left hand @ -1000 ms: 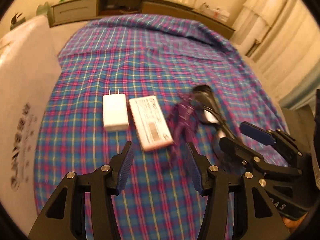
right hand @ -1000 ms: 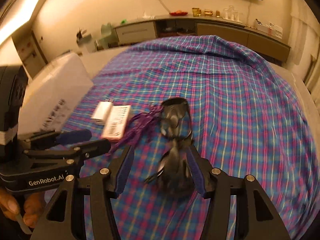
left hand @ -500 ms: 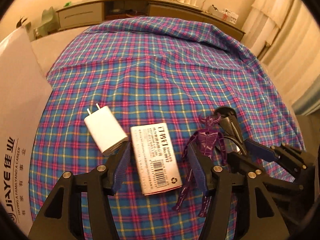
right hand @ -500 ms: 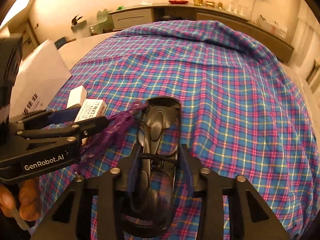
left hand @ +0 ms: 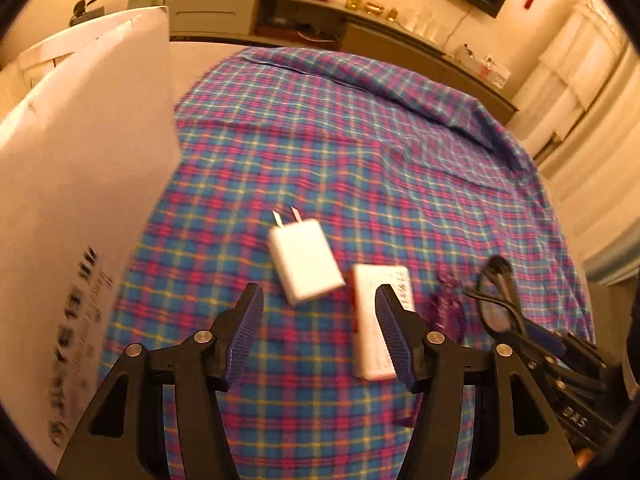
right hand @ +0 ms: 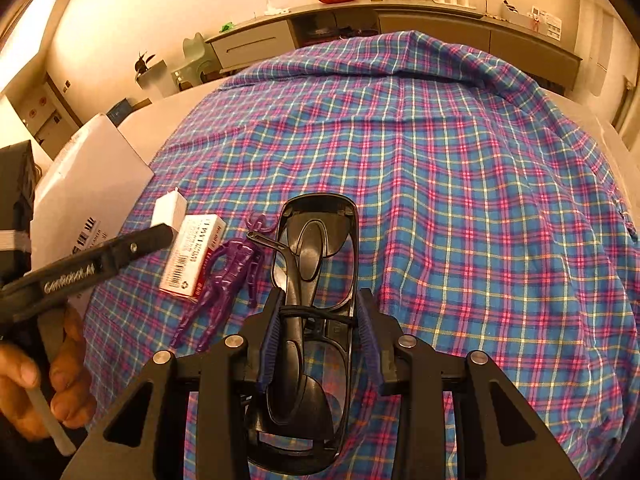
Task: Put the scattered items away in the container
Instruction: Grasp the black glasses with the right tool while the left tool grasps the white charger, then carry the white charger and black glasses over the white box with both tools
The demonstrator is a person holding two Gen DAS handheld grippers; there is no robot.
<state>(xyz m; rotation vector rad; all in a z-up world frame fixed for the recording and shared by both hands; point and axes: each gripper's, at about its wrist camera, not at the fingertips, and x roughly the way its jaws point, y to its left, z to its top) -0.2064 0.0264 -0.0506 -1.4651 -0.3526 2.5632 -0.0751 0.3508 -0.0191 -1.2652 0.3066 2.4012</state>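
Folded black sunglasses point(right hand: 316, 308), light, rigid, scratch-prone, lying on the plaid cloth point(right hand: 480, 200), clamped across the frame by the right gripper point(right hand: 318, 336); left gripper point(left hand: 318, 336) spread wide above the white charger point(left hand: 304, 266).

Right gripper point(right hand: 318, 334) jaws pressed on folded black plastic sunglasses point(right hand: 316, 264) lying on blue-pink plaid bedsheet point(right hand: 460, 200). Just left: purple plastic action figure point(right hand: 224, 280), then white-red small rectangular box point(right hand: 192, 256), white wall charger point(right hand: 170, 210). Left gripper point(right hand: 160, 236) over charger, hand point(right hand: 52, 376) below. White cardboard box point(right hand: 88, 176) at far left.
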